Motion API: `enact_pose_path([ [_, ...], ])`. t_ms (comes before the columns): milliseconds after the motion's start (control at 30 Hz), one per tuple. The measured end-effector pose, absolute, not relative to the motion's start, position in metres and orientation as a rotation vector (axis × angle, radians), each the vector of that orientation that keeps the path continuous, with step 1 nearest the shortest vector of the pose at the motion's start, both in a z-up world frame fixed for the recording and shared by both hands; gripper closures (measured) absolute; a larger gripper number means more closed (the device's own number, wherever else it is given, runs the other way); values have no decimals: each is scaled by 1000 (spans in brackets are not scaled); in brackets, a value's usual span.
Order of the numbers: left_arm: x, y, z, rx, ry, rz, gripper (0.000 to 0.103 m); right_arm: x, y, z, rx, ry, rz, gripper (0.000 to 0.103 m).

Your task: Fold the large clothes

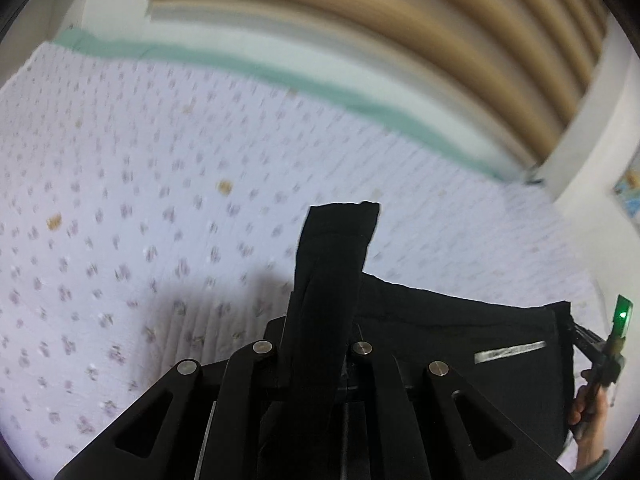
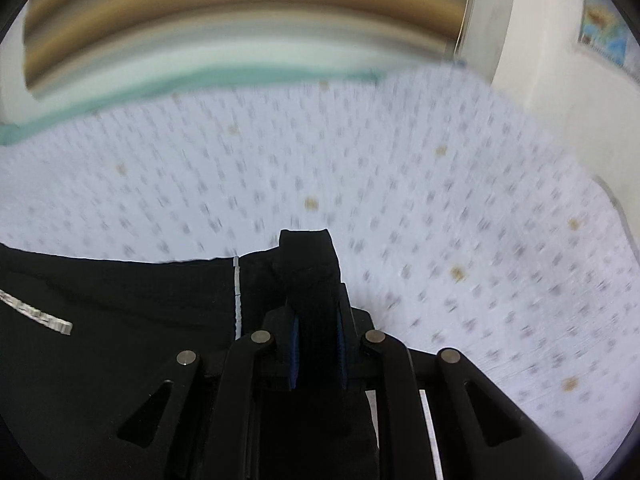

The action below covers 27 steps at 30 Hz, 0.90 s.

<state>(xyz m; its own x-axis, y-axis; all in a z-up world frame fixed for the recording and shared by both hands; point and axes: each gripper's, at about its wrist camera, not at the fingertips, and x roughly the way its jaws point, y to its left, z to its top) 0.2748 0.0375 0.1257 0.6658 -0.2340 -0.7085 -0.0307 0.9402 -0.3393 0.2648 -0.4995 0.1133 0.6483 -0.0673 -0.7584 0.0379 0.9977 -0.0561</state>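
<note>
The left gripper [image 1: 320, 320] is clamped tight on a bunched corner of the large black fabric garment [image 1: 460, 340], which sticks up past its fingers. From there the garment's top edge runs taut across to the right, a short silver reflective strip [image 1: 510, 351] showing on its face, and the cloth hangs below over the white quilted bedspread with small grey floral print [image 1: 120, 200]. At the far right of the left wrist view the other tool appears with a hand [image 1: 592, 412] on it. The right gripper [image 2: 316, 320] is likewise closed on the opposite corner, black cloth pinched between its blue pads.

The step in hand looks like carrying the held edge for a fold. Next, both corners probably need to travel together, level and taut, then lower onto the bedspread.
</note>
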Motion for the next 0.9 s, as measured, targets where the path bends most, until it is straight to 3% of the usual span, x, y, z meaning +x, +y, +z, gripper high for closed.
enact_pose_path([
  [233,293,50,53,-453,951,-135,81,279,-508,33,52,1012,-30,76],
  [300,295,50,50,-456,950,-138,79,278,-513,29,85,1011,-30,68],
  [367,293,49,49,-443,928,-162,76,276,-522,24,131,1010,-53,44],
  [433,291,53,46,-458,909,-183,75,274,-539,20,242,1001,-43,35],
  [633,284,65,51,-563,934,-216,74,249,-582,16,516,946,79,33],
  [900,191,49,149,-258,815,-141,66,172,-599,81,644,821,295,29],
])
